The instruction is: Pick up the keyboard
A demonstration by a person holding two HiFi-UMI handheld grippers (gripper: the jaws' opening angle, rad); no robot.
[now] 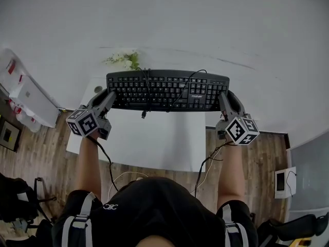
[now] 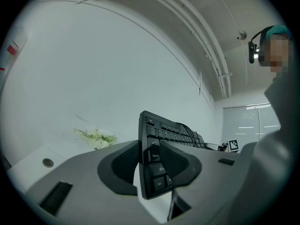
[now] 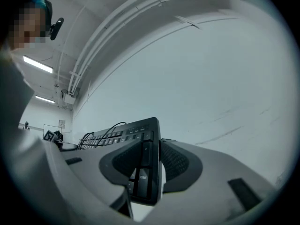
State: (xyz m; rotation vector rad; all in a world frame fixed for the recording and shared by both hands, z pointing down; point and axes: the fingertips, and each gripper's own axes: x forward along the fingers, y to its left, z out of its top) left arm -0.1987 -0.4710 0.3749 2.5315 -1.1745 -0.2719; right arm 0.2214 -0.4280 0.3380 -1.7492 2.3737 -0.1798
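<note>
A black keyboard hangs level in the air above the far edge of a white table, held at both ends. My left gripper is shut on its left end, my right gripper on its right end. In the left gripper view the keyboard's end stands on edge between the two dark pads, which press on its top and underside. The right gripper view shows the same: the keyboard's end is pinched between the pads. Its black cable lies looped over the keys.
A small bunch of white flowers lies beyond the keyboard by the white wall. White boxes stand at the left over a wooden floor. A small device sits on the floor at the right.
</note>
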